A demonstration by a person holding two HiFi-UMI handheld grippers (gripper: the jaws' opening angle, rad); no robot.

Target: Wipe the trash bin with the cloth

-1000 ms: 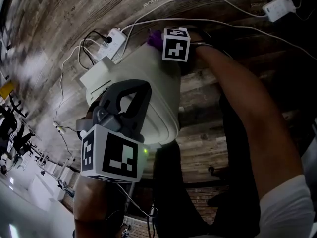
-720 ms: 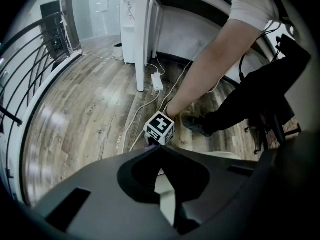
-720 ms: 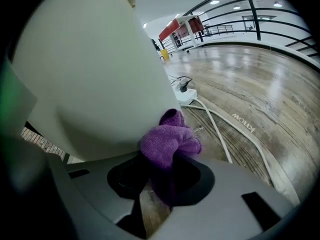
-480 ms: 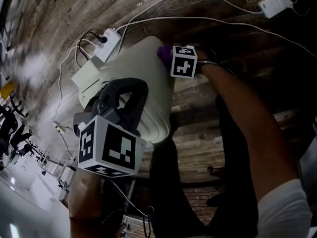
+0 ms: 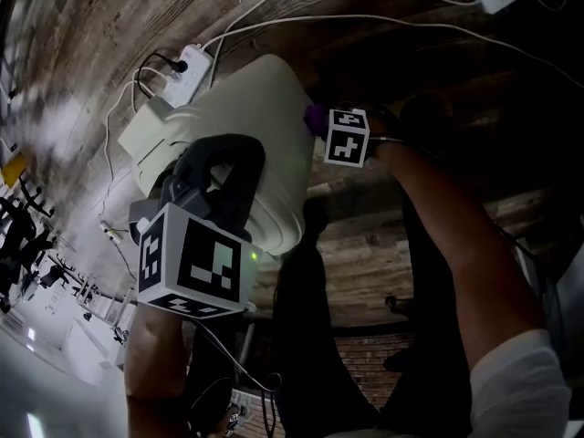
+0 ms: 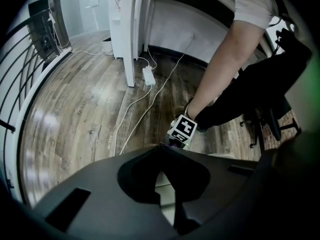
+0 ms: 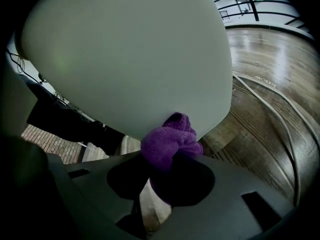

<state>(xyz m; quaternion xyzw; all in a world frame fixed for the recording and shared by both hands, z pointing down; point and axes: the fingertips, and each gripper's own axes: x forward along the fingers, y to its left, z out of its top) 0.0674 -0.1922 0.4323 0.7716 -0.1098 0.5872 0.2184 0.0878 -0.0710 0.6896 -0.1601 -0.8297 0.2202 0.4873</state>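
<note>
Purple cloth [image 7: 170, 143], pinched by right gripper [image 7: 166, 184] jaws, touches trash bin [image 5: 255, 108] near cables [image 5: 383, 16]; left gripper [image 6: 167, 194] jaws pressed together.

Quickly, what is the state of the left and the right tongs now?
Left tongs: closed, no held thing visible.
Right tongs: closed on the purple cloth, which is pressed against the trash bin.

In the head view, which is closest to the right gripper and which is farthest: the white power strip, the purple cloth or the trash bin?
1. purple cloth, bunched in the jaws of the right gripper.
2. trash bin, just to its left, with the cloth pressed on it.
3. white power strip, on the floor beyond the bin, upper left.
</note>
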